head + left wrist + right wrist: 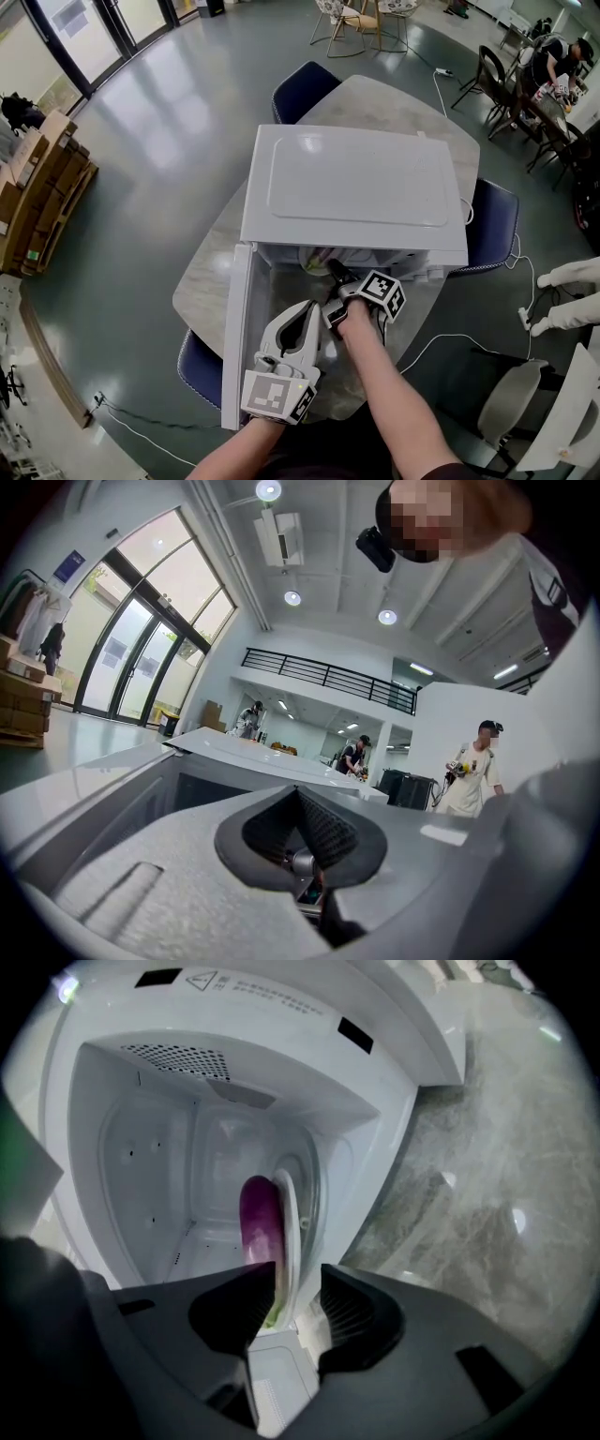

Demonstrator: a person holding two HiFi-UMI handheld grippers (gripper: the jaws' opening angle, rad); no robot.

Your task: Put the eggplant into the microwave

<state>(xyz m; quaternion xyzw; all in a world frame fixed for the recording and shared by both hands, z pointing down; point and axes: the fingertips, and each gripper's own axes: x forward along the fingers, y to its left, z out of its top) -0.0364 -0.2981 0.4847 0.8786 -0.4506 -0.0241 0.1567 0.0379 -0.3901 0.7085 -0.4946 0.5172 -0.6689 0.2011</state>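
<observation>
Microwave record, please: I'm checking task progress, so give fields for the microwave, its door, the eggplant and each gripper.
microwave: white, on the table
door: open, swung out at the head view's left
eggplant: purple, inside the cavity, on the round plate
right gripper: at the cavity mouth, jaws apart, not gripping the eggplant
left gripper: in front of the microwave, jaws together, nothing between them

Eggplant [260,1218] is glossy purple, greenish at the near end. Microwave [356,183] plain white all over. Worktop [412,103] pale grey marble swirl. Left tongs [298,808] light grey, right tongs [292,1288] dark grey, marker cubes [278,394] black-and-white squares.
</observation>
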